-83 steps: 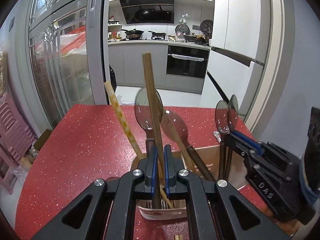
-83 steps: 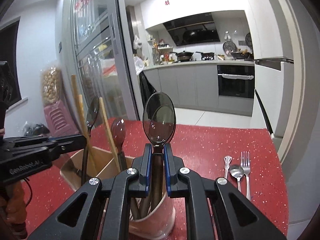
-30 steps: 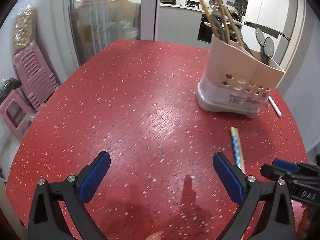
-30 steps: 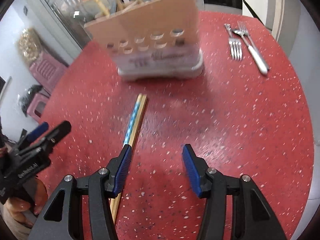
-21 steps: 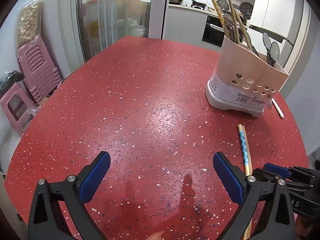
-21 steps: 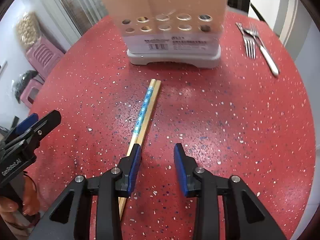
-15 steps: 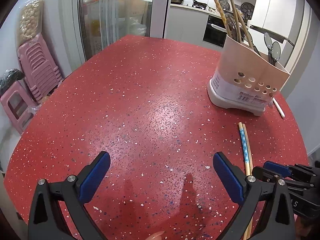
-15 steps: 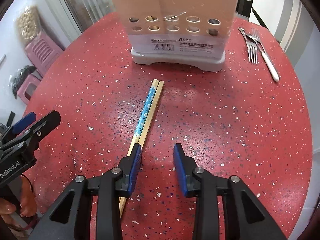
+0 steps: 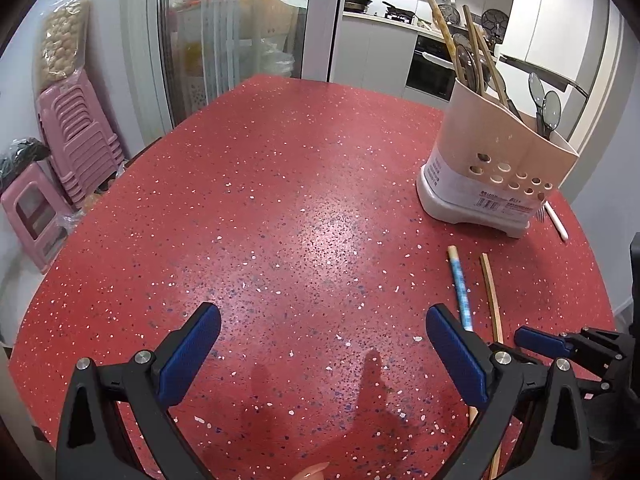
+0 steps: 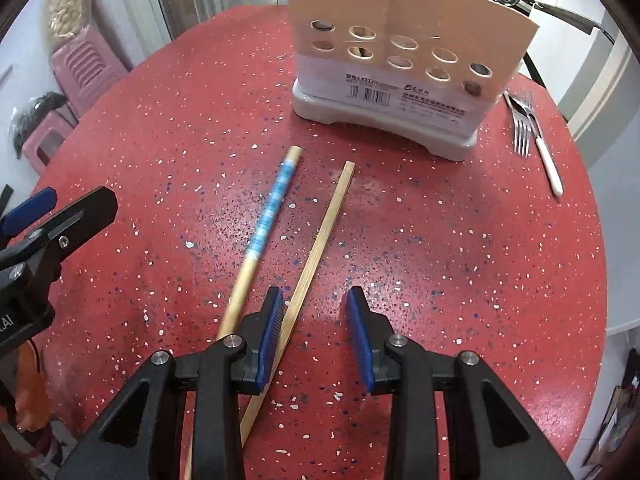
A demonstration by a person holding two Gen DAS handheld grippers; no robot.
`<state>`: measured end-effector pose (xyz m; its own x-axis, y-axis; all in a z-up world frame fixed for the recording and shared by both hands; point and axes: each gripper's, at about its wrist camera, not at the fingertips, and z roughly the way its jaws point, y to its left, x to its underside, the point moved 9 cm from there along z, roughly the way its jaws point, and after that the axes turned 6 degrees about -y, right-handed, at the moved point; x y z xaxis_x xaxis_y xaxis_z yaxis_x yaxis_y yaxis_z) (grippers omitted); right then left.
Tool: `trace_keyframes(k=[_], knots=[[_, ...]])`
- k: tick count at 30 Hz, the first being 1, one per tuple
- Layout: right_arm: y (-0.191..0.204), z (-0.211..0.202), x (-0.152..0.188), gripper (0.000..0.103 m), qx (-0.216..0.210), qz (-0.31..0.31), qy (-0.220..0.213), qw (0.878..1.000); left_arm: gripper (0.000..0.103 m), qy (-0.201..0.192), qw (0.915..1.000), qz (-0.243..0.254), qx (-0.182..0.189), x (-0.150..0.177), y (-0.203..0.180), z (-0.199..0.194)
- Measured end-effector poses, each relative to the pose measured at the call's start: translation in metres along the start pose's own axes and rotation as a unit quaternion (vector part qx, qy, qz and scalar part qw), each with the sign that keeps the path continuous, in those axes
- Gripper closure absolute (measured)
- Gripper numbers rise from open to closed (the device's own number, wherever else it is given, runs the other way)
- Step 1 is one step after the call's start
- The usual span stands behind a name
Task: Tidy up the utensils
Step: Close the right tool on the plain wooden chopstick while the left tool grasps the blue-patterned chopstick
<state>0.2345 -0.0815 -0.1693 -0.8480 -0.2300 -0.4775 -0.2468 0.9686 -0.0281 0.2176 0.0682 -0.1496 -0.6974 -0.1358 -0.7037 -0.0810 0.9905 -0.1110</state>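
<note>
- Right wrist view: the right gripper (image 10: 316,334) sits low in the frame with its jaws at a narrow gap, narrower than a second ago. The plain chopstick (image 10: 312,264) runs between them, against the left pad; the right pad is clear of it, so nothing is gripped yet.
- The blue-banded chopstick (image 10: 268,220) lies just outside the left pad. Half a second ago the two sticks lay touching; now they fan apart toward the upper middle.
- That split, I judge, lets the plain one be taken alone.
- Beyond, at upper centre, stands the utensil holder (image 10: 404,60); forks (image 10: 524,128) lie at right.
- Left wrist view: the left gripper (image 9: 324,354) hangs wide and empty over the red table (image 9: 260,220).
</note>
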Motion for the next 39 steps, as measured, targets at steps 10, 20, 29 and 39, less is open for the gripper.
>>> trace_keyframes(k=[10,20,29,39], knots=[[-0.006,0.001,0.0,0.097,-0.017,-0.015,0.028,0.999,0.0,0.028,0.9994,0.015,0.013,0.0,-0.016,0.01],[-0.03,-0.004,0.007,0.097,-0.035,-0.007,0.023,0.999,0.004,0.13,0.9884,0.062,0.047,0.013,-0.061,0.041],[-0.042,-0.002,0.003,0.097,-0.055,-0.008,0.051,0.997,0.009,0.154,0.9825,0.102,0.022,0.016,-0.068,0.05],[-0.039,-0.001,0.002,0.096,-0.063,-0.018,0.056,0.996,0.009,0.157,0.9815,0.108,0.016,0.021,-0.08,0.049]])
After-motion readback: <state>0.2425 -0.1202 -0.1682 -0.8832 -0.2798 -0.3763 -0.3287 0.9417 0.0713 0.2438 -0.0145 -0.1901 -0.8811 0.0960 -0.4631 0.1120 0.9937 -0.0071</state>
